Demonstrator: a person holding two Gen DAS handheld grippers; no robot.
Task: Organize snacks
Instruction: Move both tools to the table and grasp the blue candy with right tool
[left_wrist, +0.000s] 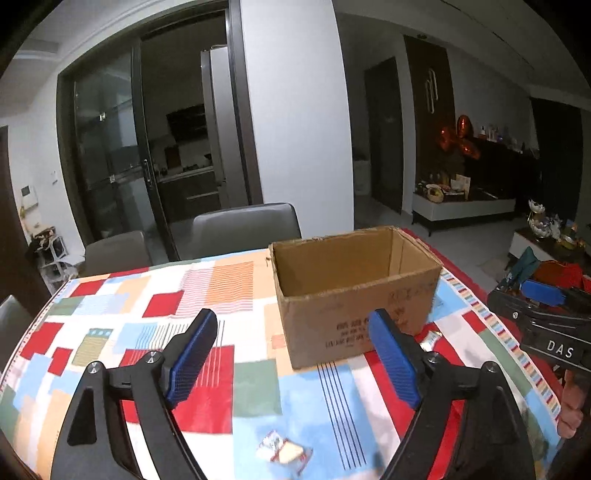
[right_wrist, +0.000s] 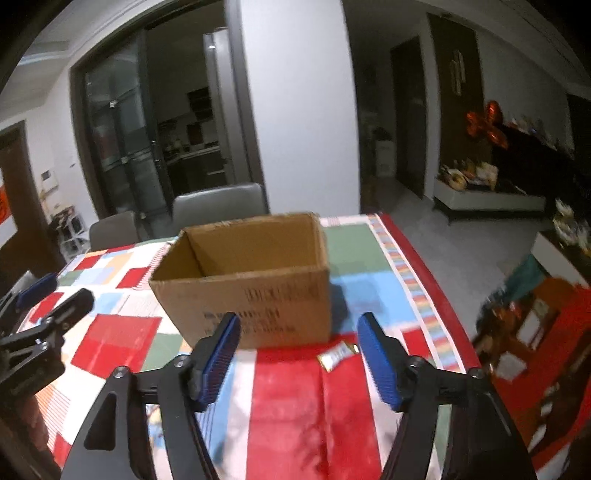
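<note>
An open cardboard box (left_wrist: 354, 295) (right_wrist: 251, 288) stands on the patchwork tablecloth (left_wrist: 207, 332) (right_wrist: 295, 398). What lies inside it is hidden. My left gripper (left_wrist: 295, 332) is open just short of the box's left front corner, nothing between its blue pads. A small wrapped snack (left_wrist: 284, 452) lies on the cloth below it. My right gripper (right_wrist: 297, 334) is open too, close to the box's front wall. A gold and white snack wrapper (right_wrist: 337, 355) lies on the red patch between its fingers, untouched. In the left wrist view a snack (left_wrist: 430, 338) shows beside the box's right front corner.
Grey chairs (left_wrist: 243, 229) (right_wrist: 218, 206) stand behind the table's far edge. The table's right edge (right_wrist: 436, 295) drops to the floor. The right gripper's body (left_wrist: 546, 317) shows at right in the left wrist view; the left gripper's finger (right_wrist: 55, 314) at left in the right wrist view.
</note>
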